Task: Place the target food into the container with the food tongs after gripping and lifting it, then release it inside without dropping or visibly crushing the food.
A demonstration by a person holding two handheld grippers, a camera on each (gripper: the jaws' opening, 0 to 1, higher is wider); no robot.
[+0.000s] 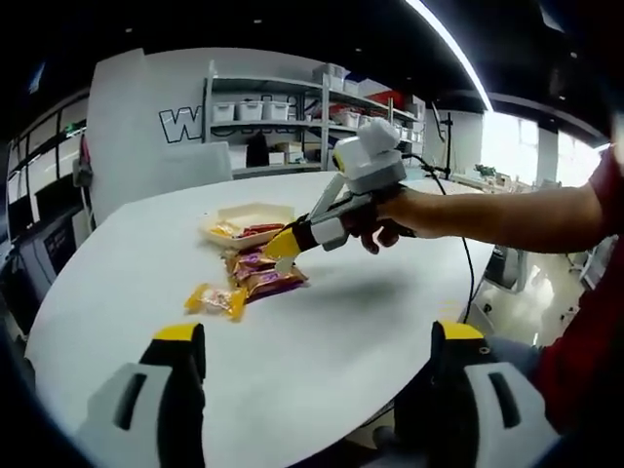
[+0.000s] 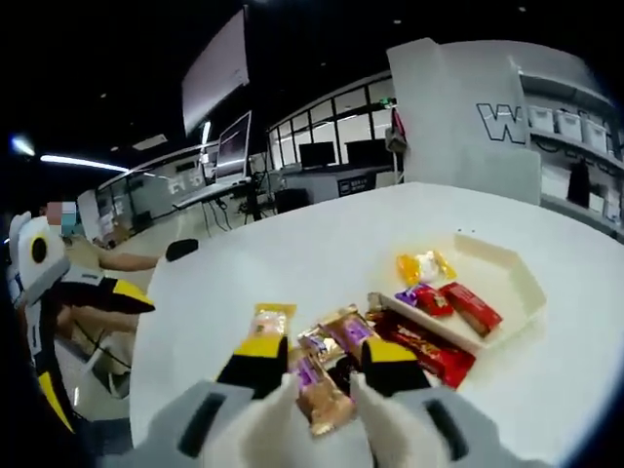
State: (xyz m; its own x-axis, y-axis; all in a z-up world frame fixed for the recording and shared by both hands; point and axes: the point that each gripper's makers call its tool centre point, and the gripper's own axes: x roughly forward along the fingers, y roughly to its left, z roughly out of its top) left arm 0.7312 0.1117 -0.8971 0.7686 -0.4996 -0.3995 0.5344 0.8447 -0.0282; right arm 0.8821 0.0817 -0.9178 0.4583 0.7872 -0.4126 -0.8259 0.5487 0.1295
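I'm bringing the right hand-held gripper down over the pile of wrapped snacks on the white counter — this reads as the gripping step, not yet the lift. Its jaws are standing apart, yellow-tipped, straddling a purple-and-gold packet that is lying between them; nothing is clamped as far as I can tell. The container, a pale shallow tray, is sitting just beside the pile, with a red packet and a yellow sweet already lying inside it.

The left hand-held gripper is hovering well back from the action, jaws wide apart and holding nothing.

Next, I'm judging, the jaws need to close gently on that one packet — enough to lift it, not enough to crumple the wrapper — then carry it the short way across to the tray and open there.

The left gripper view is giving me what the other cannot: the right hand-held gripper from the side, a hand wrapped round it, tips dipping at the near edge of the tray, and one yellow packet lying apart from the rest. The right gripper view is giving me the tray's contents up close.
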